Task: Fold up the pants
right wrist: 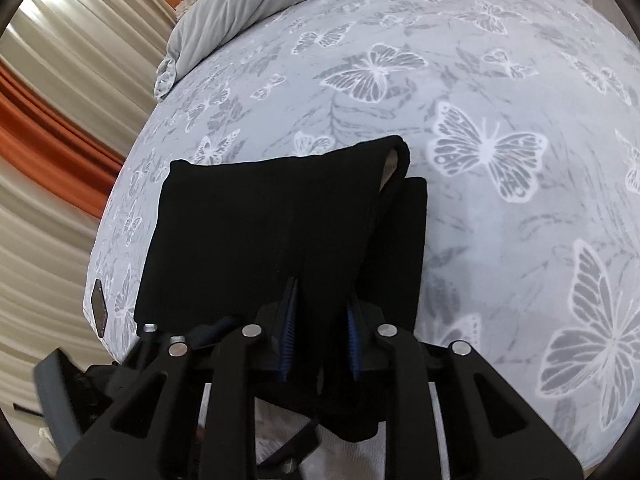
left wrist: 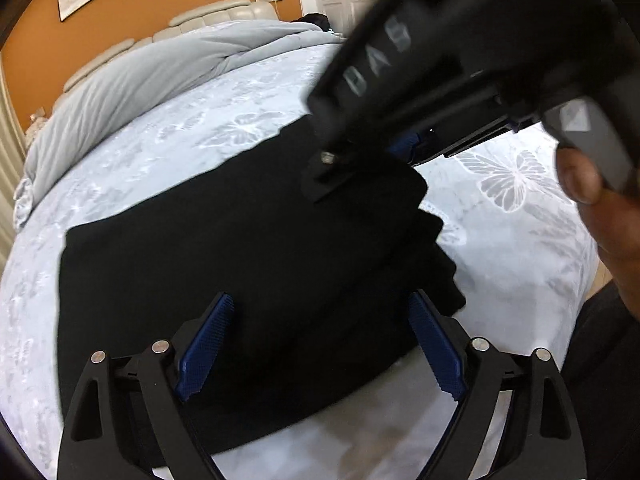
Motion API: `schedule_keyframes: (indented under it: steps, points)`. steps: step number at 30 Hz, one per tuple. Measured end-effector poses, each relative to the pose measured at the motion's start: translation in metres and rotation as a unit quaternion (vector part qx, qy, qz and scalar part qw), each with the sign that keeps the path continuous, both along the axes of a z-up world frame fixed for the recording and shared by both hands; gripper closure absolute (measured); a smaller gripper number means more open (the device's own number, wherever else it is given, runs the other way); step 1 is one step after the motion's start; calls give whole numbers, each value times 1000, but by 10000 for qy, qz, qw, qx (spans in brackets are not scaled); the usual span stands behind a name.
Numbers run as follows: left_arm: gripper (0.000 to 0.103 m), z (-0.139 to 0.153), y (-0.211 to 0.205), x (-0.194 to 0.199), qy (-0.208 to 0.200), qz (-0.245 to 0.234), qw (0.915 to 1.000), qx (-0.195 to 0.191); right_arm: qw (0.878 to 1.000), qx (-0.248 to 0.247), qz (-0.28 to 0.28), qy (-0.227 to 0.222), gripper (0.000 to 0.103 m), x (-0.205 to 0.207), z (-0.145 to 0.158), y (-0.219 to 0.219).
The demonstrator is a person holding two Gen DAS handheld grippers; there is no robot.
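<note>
The folded black fabric pants (left wrist: 240, 240) lie flat on the butterfly-print pale grey bedspread (left wrist: 160, 136), near the bed's edge. In the left wrist view, the left gripper (left wrist: 320, 344) hovers over them, blue-padded fingers (left wrist: 204, 344) spread wide and empty. In the right wrist view, the right gripper (right wrist: 320, 340) pinches the pants' (right wrist: 256, 232) near edge.

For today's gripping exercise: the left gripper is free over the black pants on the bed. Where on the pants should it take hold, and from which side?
Probably the near folded edge of the pants, just below the open left gripper. It lies flat on the bed, so come from above and the near side, one finger sliding under. The right gripper already pinches the stepped end.
</note>
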State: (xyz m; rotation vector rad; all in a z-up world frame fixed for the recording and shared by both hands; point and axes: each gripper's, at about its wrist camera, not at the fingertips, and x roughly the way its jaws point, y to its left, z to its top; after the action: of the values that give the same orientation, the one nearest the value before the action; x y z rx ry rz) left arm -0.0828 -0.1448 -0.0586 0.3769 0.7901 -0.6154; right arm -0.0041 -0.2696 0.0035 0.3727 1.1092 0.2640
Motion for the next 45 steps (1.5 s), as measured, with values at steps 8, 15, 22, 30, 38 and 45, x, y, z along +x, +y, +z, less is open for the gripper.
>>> schedule_keyframes:
  steps: [8, 15, 22, 30, 38, 45]
  points:
    - [88, 62, 98, 58, 704, 752, 9784, -1791, 9960, 235, -608, -605, 25, -11, 28, -46]
    - [89, 88, 213, 67, 538, 1562, 9564, -2408, 9997, 122, -209, -79, 25, 4, 1, -19]
    - [103, 84, 274, 67, 442, 2355, 9343, -2640, 9966, -572, -380, 447, 38, 16, -41, -5]
    - [72, 59, 291, 84, 1271, 2660, 9103, -2907, 9983, -444, -264, 266, 44, 15, -45, 8]
    - [21, 19, 295, 84, 2556, 2884, 8206, -4220, 9978, -546, -177, 326, 31, 17, -46, 19]
    - [34, -17, 273, 127, 2946, 3150, 7839, -4465, 9985, -492, -163, 184, 33, 18, -48, 19]
